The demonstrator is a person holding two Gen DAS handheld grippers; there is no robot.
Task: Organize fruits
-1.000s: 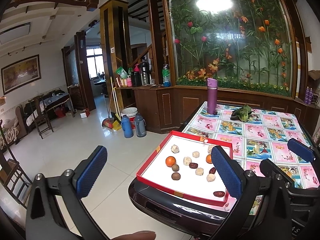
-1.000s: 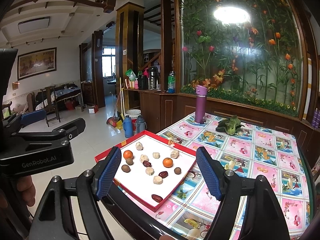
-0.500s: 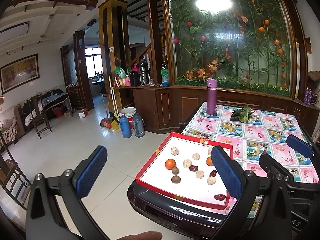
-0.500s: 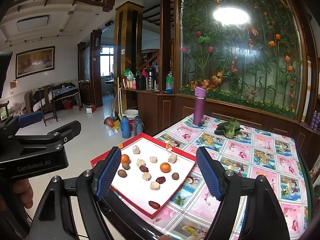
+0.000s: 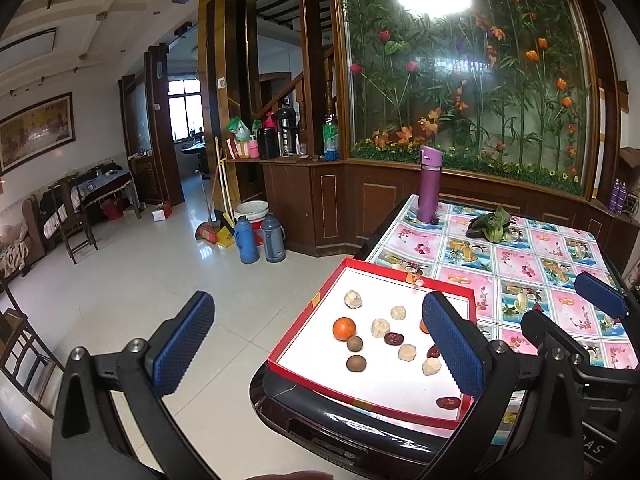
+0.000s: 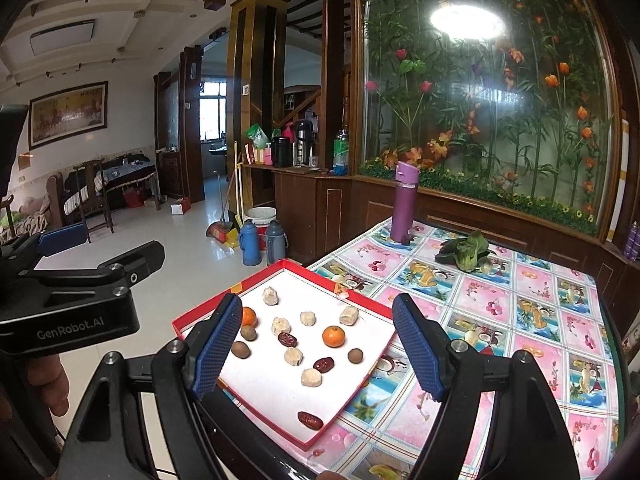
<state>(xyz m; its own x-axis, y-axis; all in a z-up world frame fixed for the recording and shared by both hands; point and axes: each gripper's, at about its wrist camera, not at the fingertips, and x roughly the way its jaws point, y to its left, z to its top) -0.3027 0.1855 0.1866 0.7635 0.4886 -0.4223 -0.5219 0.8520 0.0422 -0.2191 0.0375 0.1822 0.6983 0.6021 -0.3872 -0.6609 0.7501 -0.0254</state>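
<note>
My left gripper (image 5: 318, 344) stands wide open with nothing between its blue pads; the left pad hangs over the white floor tiles, the right pad overlaps the red tray's far side in my left wrist view. My right gripper (image 6: 316, 350) is spread just as wide and grips nothing; through its gap I look straight onto the tray.

The red tray (image 6: 200, 312) with its white floor sits at the table's near corner, at about 6 o'clock from the purple bottle (image 6: 403, 204). The fruit lies scattered in it, all loose and apart from my pads. In the right wrist view, 1 orange (image 6: 333, 336) sits near the tray's middle, and a 2nd orange (image 6: 248, 317) lies at 9 o'clock from it, half hidden behind my left pad. I count 3 red dates: 1 (image 6: 287, 339) between the oranges, 1 (image 6: 323, 364) at 6 o'clock from the middle orange, and 1 (image 6: 310, 420) alone near the tray's nearest corner. 3 brown round fruits show, 2 (image 6: 241, 349) just below the hidden orange and 1 (image 6: 355, 356) at 4 o'clock from the middle orange. Pale peeled pieces (image 6: 270, 296) are dotted among them.

A leafy green vegetable (image 6: 466, 252) lies on the patterned tablecloth (image 6: 520, 320), at 3 o'clock from the bottle and well apart from the tray.
</note>
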